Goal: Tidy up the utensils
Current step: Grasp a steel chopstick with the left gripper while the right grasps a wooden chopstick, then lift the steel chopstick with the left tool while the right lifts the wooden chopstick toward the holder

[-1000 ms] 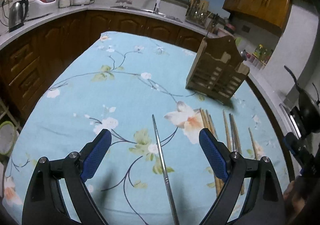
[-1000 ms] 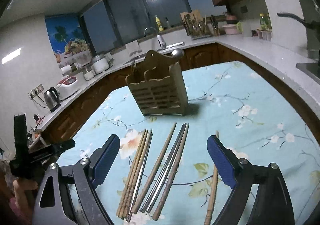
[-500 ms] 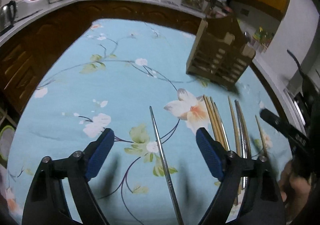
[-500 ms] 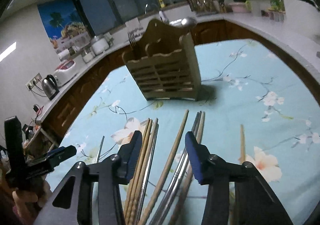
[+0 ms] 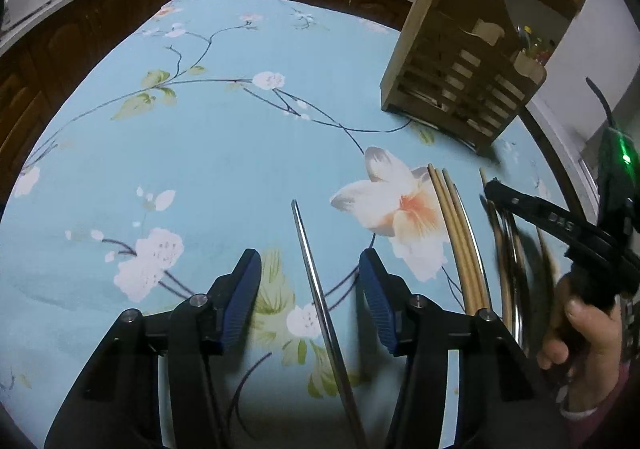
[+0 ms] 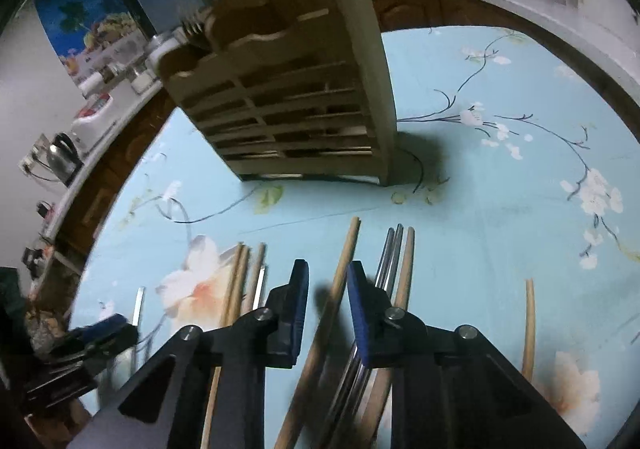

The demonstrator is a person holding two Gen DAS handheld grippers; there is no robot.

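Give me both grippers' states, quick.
Left gripper: open, straddling the metal chopstick.
Right gripper: open, narrow gap around a wooden chopstick.

The steel chopstick [image 5: 320,305] runs off the bottom edge, and the right gripper [image 5: 532,209] blurs across the wooden chopsticks [image 5: 464,237].

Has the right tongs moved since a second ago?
Yes. The right tongs have advanced toward the wooden utensil holder and narrowed around one wooden chopstick.
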